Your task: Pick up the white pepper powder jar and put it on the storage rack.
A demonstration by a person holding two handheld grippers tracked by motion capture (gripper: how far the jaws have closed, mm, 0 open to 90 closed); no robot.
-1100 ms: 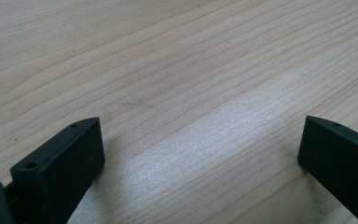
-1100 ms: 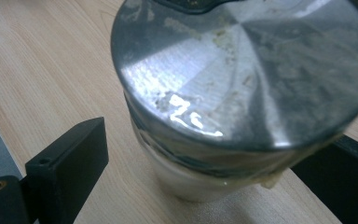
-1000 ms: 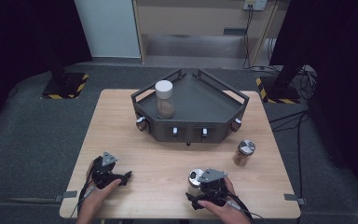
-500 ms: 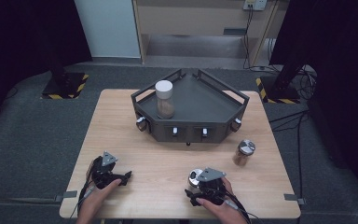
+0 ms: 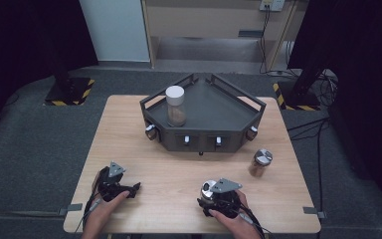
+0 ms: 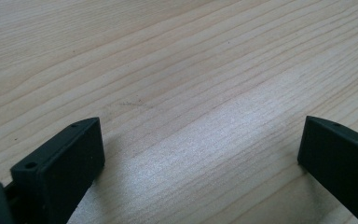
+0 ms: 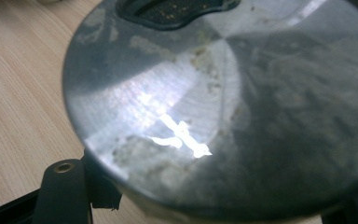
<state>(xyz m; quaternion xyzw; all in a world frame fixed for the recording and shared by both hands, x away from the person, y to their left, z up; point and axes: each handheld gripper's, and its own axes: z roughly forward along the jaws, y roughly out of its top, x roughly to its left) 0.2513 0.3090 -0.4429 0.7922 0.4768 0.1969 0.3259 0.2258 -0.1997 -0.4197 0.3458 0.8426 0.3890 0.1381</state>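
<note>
A small spice jar [image 5: 208, 187] with a scuffed metal lid [image 7: 223, 102] stands near the table's front edge. My right gripper [image 5: 215, 200] has just been closing its jaws and is shut on this jar. One black finger [image 7: 63, 191] presses against the jar's side below the lid. My left gripper [image 5: 129, 190] rests low over the wood at the front left. It is open [image 6: 200, 158], with bare tabletop between its jaws. A second metal-lidded jar [image 5: 261, 162] stands on the table to the right.
A dark angular tray [image 5: 206, 134] with knobs on its front wall sits at the table's far middle. A white-capped jar [image 5: 175, 105] of brown contents stands at the tray's left. The wooden table [image 5: 174, 169] is bare between my two hands.
The right gripper's jaws have drawn in around the metal-lidded jar. Both hands have stayed where they were, and the left gripper is unchanged.
</note>
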